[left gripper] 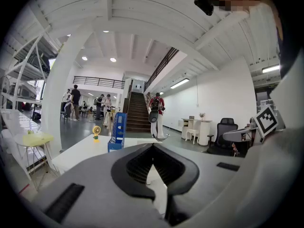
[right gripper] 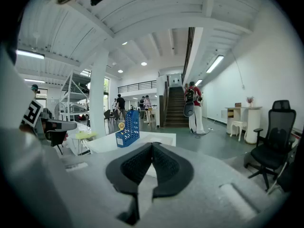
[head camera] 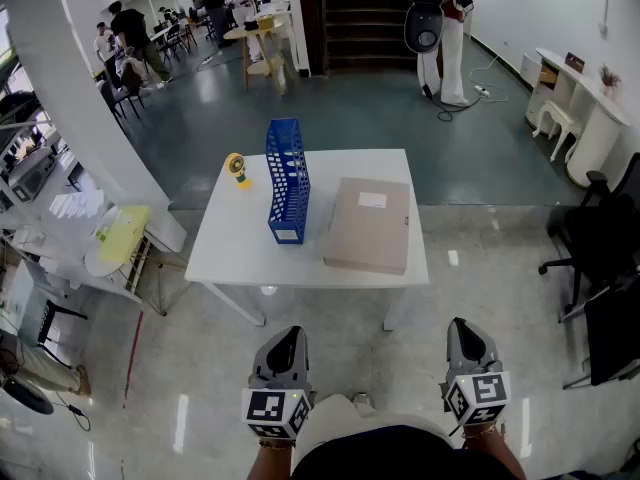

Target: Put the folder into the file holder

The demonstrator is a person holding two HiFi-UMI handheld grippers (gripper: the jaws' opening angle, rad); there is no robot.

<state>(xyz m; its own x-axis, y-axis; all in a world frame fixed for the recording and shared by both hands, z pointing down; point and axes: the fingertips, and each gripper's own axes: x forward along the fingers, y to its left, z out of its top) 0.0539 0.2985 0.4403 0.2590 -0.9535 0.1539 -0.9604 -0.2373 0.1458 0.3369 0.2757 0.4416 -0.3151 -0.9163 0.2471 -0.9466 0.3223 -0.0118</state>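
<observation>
Looked down on a glossy grey office floor, with a white table standing alone at the middle. Well short of the table's near edge, kept the left gripper and right gripper low, side by side and pointed toward the table. Saw both pairs of jaws pressed together, pad against pad, with nothing between them.

Found the folder lying flat on the table's right half, tan, with a pale label on its cover, untouched. Found the blue file holder upright on the table's middle, just left of the folder and seemingly apart from it. Noted a small yellow fan near the table's far left corner. Beyond the table's far side, made out a standing person by the stairs, and more people at desks far off to the left.

Judged the task not yet begun, with only the approach in hand. Next move likely to call for stepping up to the table, parting one gripper's jaws, taking the folder by an edge, tipping it upright and sliding it into the holder, perhaps steadying the holder with the other gripper.

Could not tell the holder's compartments or contents through its mesh side. Could not make out the folder clearly in either gripper view, with the table's near part blocked by the gripper bodies.
</observation>
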